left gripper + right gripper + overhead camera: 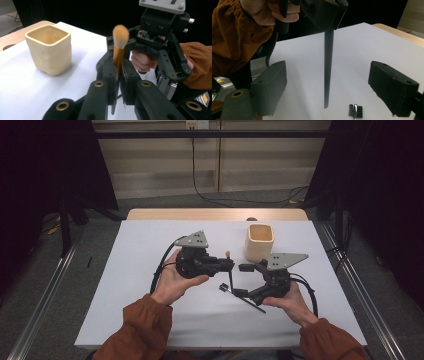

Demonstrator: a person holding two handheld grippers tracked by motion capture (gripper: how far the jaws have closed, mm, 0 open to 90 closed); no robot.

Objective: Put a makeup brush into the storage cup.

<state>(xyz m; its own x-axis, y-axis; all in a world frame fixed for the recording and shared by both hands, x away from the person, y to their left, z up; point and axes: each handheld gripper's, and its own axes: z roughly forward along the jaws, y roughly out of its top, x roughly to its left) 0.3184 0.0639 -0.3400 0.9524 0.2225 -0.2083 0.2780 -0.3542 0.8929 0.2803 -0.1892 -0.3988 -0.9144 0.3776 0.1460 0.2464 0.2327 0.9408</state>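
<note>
Left tongs [117,82] clamp the orange-bristled black-handled makeup brush [119,45] upright; right tongs [332,87] gape empty, so a bump could tilt the brush away from the cream square ceramic cup [48,50] upper left.

White sheet [150,285] covering a wooden table [215,214]. Cream square cup [259,241], upright and open-topped, toward the far right of the sheet. Small black brush [223,289] lying flat near the sheet's centre. Cables [210,195] on the grey floor beyond.

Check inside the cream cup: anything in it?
The cream cup looks empty as far as its upper inner walls show; its near wall covers the bottom. The makeup brush is outside it, clamped upright in the left hand-held gripper.
</note>
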